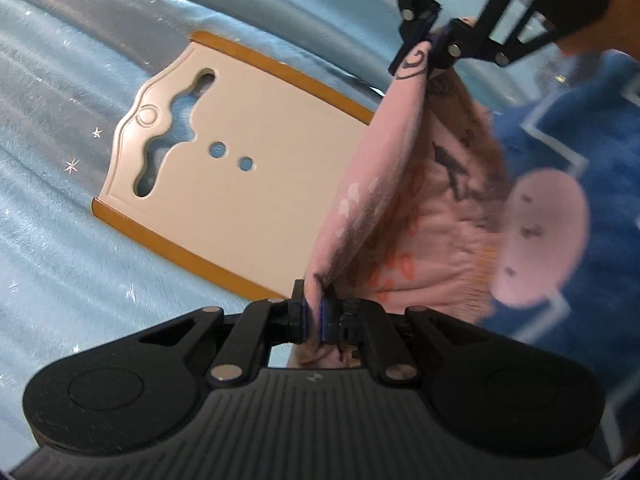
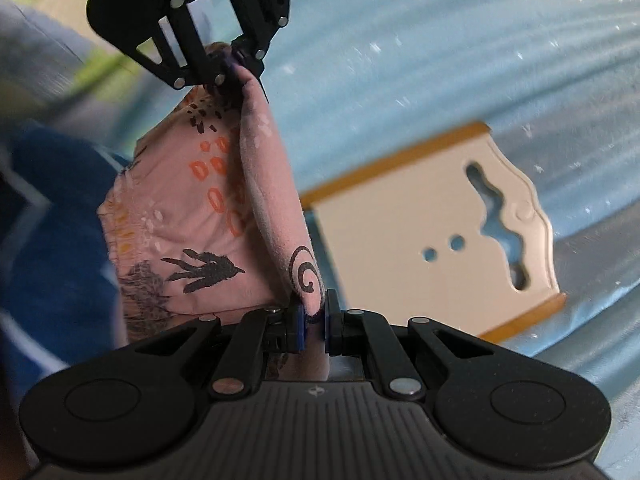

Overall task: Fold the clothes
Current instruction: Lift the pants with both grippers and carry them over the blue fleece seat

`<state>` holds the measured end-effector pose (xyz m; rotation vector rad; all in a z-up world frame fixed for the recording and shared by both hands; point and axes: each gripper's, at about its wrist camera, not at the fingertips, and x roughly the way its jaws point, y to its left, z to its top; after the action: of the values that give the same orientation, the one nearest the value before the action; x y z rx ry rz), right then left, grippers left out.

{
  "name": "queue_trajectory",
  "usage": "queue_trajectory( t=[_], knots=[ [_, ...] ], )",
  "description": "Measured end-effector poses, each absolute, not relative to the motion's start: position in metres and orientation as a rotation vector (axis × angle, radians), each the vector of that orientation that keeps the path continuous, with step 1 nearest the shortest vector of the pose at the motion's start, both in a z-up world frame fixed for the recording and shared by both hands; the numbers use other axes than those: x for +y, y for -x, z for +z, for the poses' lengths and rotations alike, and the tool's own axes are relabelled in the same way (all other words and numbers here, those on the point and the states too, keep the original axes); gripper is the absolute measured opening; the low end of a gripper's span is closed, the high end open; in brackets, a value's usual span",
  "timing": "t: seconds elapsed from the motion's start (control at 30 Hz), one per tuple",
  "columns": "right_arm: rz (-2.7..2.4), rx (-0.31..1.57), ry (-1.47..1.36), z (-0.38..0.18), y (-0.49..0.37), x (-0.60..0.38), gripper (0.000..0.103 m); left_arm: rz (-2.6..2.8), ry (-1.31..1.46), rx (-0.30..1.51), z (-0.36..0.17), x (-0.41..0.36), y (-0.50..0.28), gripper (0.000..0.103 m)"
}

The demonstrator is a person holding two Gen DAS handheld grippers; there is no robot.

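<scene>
Left tool (image 1: 314, 318): nearest your left camera; its two blue pads are closed down on a fold of the pink garment (image 1: 424, 208), with only the thickness of cloth between them.
Right tool (image 2: 314, 326): nearest your right camera; its pads are likewise pinched tight on another bunched bit of the same garment, just under a black spiral print.
Each tool from the other side: your right tool (image 1: 434, 46) shows at the top of the left view, and your left tool (image 2: 230, 66) at the top of the right view, each clamped on its own end of the cloth.
Pink garment: you hold it off the bed, stretched as a folded edge between the two tools, with the rest hanging to one side. It carries black bird and spiral prints and orange oval marks; a gathered, ribbed hem shows along its lower side.
Folding board (image 1: 248, 176): cream with orange-brown side strips, a wavy cut-out handle and two round holes. It lies flat on the bed beyond the garment, apart from it.
Bed cover (image 1: 60, 240): light blue, plush, with small white star marks; it carries the board.
Blue cloth (image 1: 580, 128): dark blue with pale lines and a pink round patch, behind the hanging garment; blurred, so you cannot tell what it is.
</scene>
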<state>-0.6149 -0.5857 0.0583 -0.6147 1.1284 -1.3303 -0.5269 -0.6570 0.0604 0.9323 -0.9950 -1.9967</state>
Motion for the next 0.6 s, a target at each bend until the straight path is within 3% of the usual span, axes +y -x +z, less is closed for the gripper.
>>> queue_trajectory(
  t=[0.17,0.33,0.43,0.6],
  knots=[
    [-1.378,1.093,0.596,0.037,0.651,-0.601,0.006,-2.053,-1.021,-0.930,0.003,-0.666,0.539,0.005],
    [-1.239,1.211,0.446,-0.060,0.660,-0.611,0.005,-2.117,-1.190,-0.814,-0.088,-0.660,0.542,0.006],
    [-1.201,1.231,0.440,-0.086,0.661,-0.602,0.006,-2.088,-1.126,-0.815,-0.096,-0.654,0.537,0.008],
    [-1.240,1.257,0.449,-0.084,0.669,-0.588,0.020,-2.052,-1.101,-0.856,-0.097,-0.647,0.529,0.015]
  ],
)
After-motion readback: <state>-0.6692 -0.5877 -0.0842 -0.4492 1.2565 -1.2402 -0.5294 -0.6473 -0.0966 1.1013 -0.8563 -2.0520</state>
